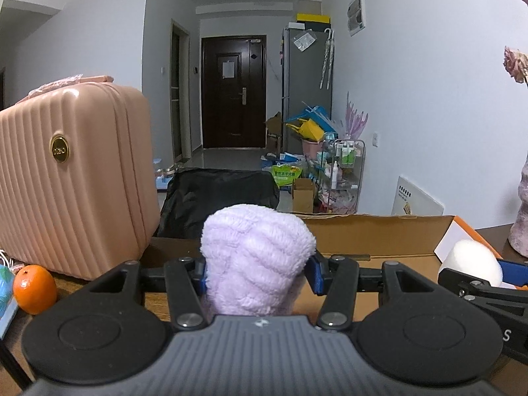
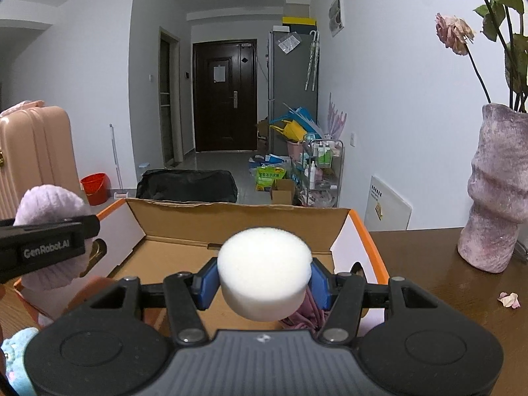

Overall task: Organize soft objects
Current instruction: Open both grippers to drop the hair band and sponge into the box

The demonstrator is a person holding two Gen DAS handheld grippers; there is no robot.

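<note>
Above box rim [image 2: 237,213], held sponge [image 2: 265,277]

The left gripper [image 1: 259,274] points forward and a little downward, and its two blue pads press from both sides on a lilac fluffy cloth [image 1: 255,260], so the jaws are closed on it. The right gripper [image 2: 264,285] has the same pose, slightly tilted down, and its pads [image 2: 206,285] squeeze a white round sponge [image 2: 264,272]. The two grippers are side by side, the left one just beside the right.
</note>
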